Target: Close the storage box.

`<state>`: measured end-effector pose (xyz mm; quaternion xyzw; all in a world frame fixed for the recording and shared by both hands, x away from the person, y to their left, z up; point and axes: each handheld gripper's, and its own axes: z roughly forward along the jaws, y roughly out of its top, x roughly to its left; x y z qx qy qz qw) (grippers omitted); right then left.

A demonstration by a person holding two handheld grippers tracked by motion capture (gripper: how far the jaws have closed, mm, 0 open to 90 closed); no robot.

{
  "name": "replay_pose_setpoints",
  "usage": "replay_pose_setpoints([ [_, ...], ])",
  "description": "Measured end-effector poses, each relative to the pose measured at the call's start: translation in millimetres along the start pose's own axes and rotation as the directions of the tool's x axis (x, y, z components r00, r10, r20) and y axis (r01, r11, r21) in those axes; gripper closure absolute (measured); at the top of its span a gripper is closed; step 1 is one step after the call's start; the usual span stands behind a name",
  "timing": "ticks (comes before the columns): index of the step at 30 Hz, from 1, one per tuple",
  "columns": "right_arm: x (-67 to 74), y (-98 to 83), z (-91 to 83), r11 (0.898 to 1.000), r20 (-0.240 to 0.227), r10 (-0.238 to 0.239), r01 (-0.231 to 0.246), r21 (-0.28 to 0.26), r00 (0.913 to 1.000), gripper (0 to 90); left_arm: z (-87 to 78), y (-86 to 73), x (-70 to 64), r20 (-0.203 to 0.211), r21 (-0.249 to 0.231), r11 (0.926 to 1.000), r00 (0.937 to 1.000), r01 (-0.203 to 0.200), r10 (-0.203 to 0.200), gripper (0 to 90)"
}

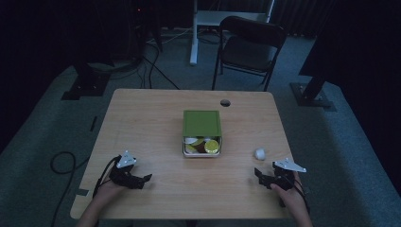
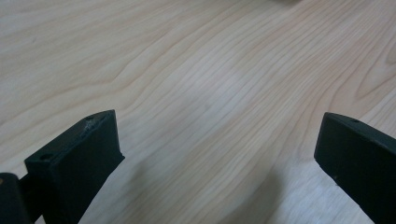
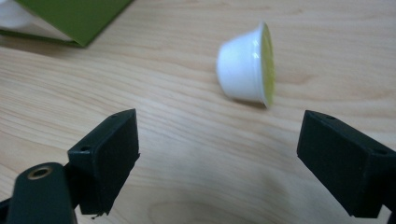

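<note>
A green box [image 1: 202, 124] sits mid-table [image 1: 142, 118], a white cup [image 1: 260, 153] lying near the right gripper [image 1: 259, 173]; the left gripper [image 1: 145, 178] rests apart.

A pale wooden table [image 1: 156, 127] with rounded corners stands on grey-green carpet [image 1: 359, 156] in a dim room. A small round cable hole [image 1: 225, 102] sits near the table's far edge. Beyond the table, a black folding chair [image 1: 250, 47] faces it, with a white metal desk leg [image 1: 194, 38] just to its left. Black cables [image 1: 61, 163] loop across the floor at left, and dark stand bases [image 1: 85, 85] rest on either side.
</note>
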<state>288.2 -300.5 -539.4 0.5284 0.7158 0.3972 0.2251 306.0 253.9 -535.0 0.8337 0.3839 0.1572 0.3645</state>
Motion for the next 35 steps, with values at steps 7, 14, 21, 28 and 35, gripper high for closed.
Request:
replay_pose_setpoints([
  [7, -8.7, -8.7, 1.5, 0.999, 0.042, 0.03, -0.031, 0.039, 0.9987, 12.5, -8.7, -12.6, 6.0, -0.049, 0.026, 0.999, 0.9982, 0.036, -0.034, 0.5],
  [14, -12.6, -9.9, 0.4, 0.997, 0.064, 0.047, -0.05, 0.057, 0.9968, 12.5, -18.6, -23.9, 8.5, -0.097, 0.049, 0.997, 0.9938, 0.06, -0.055, 0.5],
  [21, -12.9, -9.6, 2.4, 0.994, 0.082, 0.051, -0.058, 0.089, 0.9953, 12.9, -18.6, -28.6, 4.5, -0.161, 0.059, 0.9969, 0.986, 0.052, -0.041, 0.5],
  [28, -12.3, -9.4, 3.5, 0.994, 0.087, 0.043, -0.052, 0.1, 0.9953, 12.8, -17.1, -30.5, 5.6, -0.157, 0.055, 0.9962, 0.9859, 0.068, -0.059, 0.5],
  [35, -8.5, -8.9, 5.3, 0.993, 0.099, 0.007, -0.018, 0.115, 0.9951, 12.6, -16.1, -30.3, 8.6, -0.135, 0.061, 0.9943, 0.9876, 0.088, -0.079, 0.5],
])
